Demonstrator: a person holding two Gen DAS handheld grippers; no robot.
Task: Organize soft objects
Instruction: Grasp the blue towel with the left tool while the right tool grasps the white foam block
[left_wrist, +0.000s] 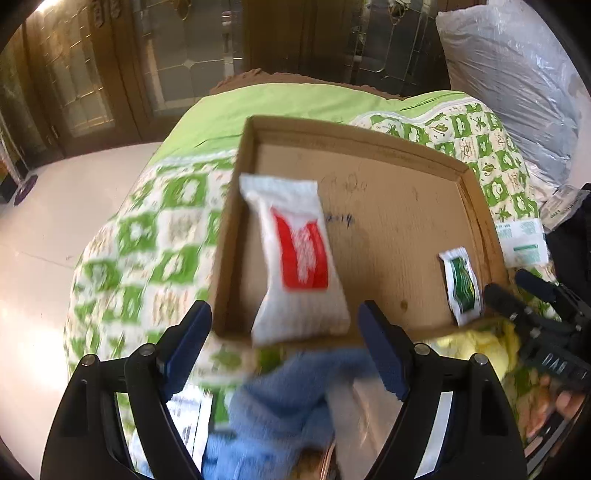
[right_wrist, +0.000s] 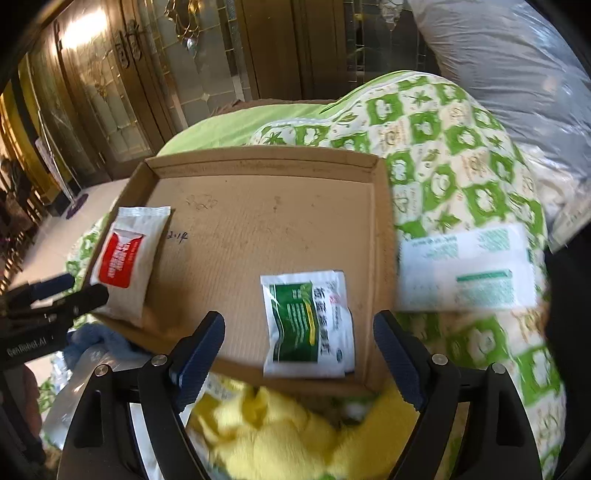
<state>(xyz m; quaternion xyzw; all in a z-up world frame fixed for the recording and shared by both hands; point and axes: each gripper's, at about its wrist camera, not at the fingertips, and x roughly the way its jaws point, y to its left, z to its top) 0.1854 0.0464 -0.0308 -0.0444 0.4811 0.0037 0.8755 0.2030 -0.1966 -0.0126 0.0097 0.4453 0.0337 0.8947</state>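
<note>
Here, a shallow cardboard tray (right_wrist: 266, 221) sits on a bed covered by a green-and-white patterned quilt (right_wrist: 461, 177). Inside the tray, a white sachet with a red label (right_wrist: 123, 258) lies against the left wall, its near end over the tray's front edge, and a smaller white sachet with a green label (right_wrist: 308, 325) lies in the near right corner. The left gripper (left_wrist: 286, 347) hovers just short of the tray's front edge with its fingers (left_wrist: 188, 343) spread wide and nothing between them; the red-labelled sachet lies just beyond the fingertips, blurred in the left wrist view. Below that gripper, on the quilt, is a blue fluffy cloth (left_wrist: 273, 417), and whether the fingers touch it cannot be told. The right gripper (right_wrist: 299, 358) is also wide open and empty, its fingers (right_wrist: 397, 354) set on either side of the green-labelled sachet's near end without visibly gripping it. A yellow fluffy cloth (right_wrist: 280, 432) lies on the quilt right under the right gripper, touching the tray's front wall. Just beside the tray's right wall a white packet with green print (right_wrist: 465, 269) rests on the quilt. Beyond the bed, a large grey plastic-wrapped bundle (right_wrist: 509, 59) stands at the right, and glass-panelled wooden doors (right_wrist: 122, 85) fill the background.
</note>
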